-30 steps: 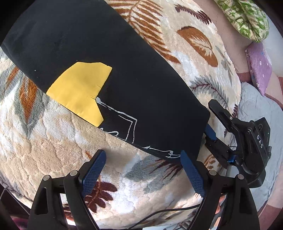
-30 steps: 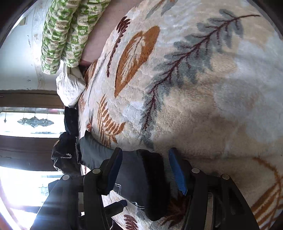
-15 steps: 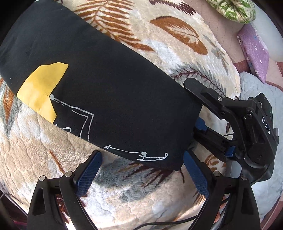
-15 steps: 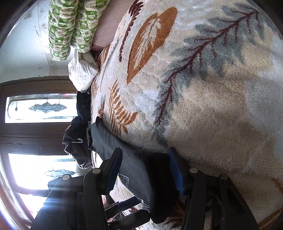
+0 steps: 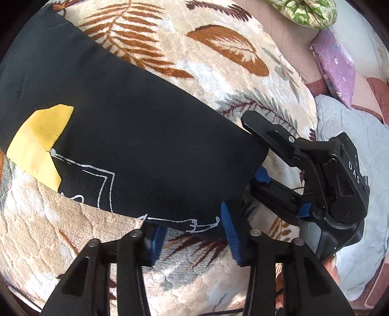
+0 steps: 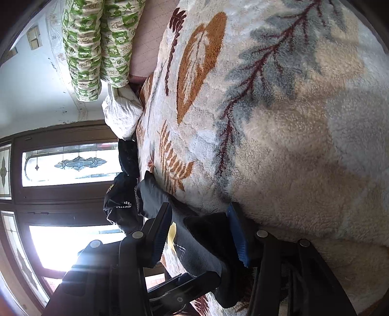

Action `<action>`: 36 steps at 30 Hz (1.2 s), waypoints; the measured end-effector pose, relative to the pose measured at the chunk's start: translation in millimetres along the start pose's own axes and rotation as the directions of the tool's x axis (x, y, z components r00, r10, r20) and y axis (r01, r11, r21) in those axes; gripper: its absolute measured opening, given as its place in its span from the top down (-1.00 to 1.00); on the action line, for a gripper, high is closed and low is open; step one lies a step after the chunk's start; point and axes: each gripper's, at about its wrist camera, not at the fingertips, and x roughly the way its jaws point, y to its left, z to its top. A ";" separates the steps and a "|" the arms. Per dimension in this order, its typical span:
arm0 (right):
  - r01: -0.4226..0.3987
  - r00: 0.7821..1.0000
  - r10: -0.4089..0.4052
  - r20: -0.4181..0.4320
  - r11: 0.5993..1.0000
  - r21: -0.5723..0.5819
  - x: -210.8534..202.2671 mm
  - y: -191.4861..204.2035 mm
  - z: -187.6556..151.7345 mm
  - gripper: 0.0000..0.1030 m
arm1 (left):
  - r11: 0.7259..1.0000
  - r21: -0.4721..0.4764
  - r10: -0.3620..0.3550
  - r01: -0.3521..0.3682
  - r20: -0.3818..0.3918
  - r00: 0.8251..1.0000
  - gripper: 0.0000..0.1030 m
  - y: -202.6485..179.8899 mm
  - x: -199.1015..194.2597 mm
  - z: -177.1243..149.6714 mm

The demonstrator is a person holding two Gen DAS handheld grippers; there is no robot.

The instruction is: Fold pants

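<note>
Black pants (image 5: pixel 136 150) with a yellow patch (image 5: pixel 39 143) and white line drawing lie folded on a leaf-patterned blanket (image 5: pixel 218 73). In the left wrist view my left gripper (image 5: pixel 192 233) straddles the near hem at the right corner, jaws partly closed, pads beside the cloth but not clamped. My right gripper (image 5: pixel 257 150) comes in from the right, one finger above and one below the same end of the pants. In the right wrist view the right gripper (image 6: pixel 199 233) has the pants' thick end (image 6: pixel 206 233) between its open fingers.
The blanket (image 6: pixel 291 121) covers the bed. A green patterned pillow (image 5: pixel 304 12) and a purple cushion (image 5: pixel 335 65) lie at the far right, with a grey quilt (image 5: pixel 352 150) beside. A window, a white bag (image 6: pixel 121 111) and dark clothes (image 6: pixel 121 199) show at the bed's end.
My left gripper moved forward onto the hem and narrowed its jaws. My right gripper slid further over the end of the pants.
</note>
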 end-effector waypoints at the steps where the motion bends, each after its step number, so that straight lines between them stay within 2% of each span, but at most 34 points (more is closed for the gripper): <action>1: 0.008 1.000 -0.008 -0.006 1.000 -0.005 1.0 0.3 -1.1 0.12 | 1.000 0.002 -0.010 0.010 -0.014 1.000 0.49 3.5 1.5 0.7; 3: 0.040 0.999 -0.040 0.002 0.999 -0.003 0.6 -2.1 -3.6 0.38 | 0.999 -0.011 -0.033 0.033 -0.029 0.999 0.61 14.0 0.6 4.7; 5: 0.056 0.998 -0.056 0.018 0.998 -0.012 -0.3 -2.5 -6.4 0.43 | 0.998 -0.026 -0.066 0.065 -0.053 0.996 0.69 22.3 1.0 10.1; 10: 0.153 0.987 -0.148 0.058 0.984 -0.089 -3.4 20.0 -16.4 0.45 | 0.994 -0.024 -0.111 0.109 -0.087 0.990 0.78 30.0 -2.7 19.0; 15: 0.210 0.976 -0.200 0.088 0.970 -0.122 -8.4 42.5 -27.7 0.45 | 0.986 -0.018 -0.168 0.167 -0.095 0.981 0.80 44.1 -20.3 22.7; 27: 0.243 0.965 -0.222 0.141 0.957 -0.156 -0.1 111.8 -40.7 0.45 | 0.959 -0.032 -0.282 0.281 -0.038 0.959 0.80 81.2 -89.0 40.7; 31: 0.254 0.963 -0.230 0.140 0.949 -0.188 17.9 142.8 -41.7 0.45 | 0.948 -0.063 -0.311 0.311 0.002 0.950 0.80 103.4 -113.0 50.4; 36: 0.266 0.962 -0.244 0.121 0.938 -0.223 56.7 173.3 -41.3 0.45 | 0.936 -0.121 -0.329 0.332 0.041 0.943 0.80 148.7 -139.5 63.8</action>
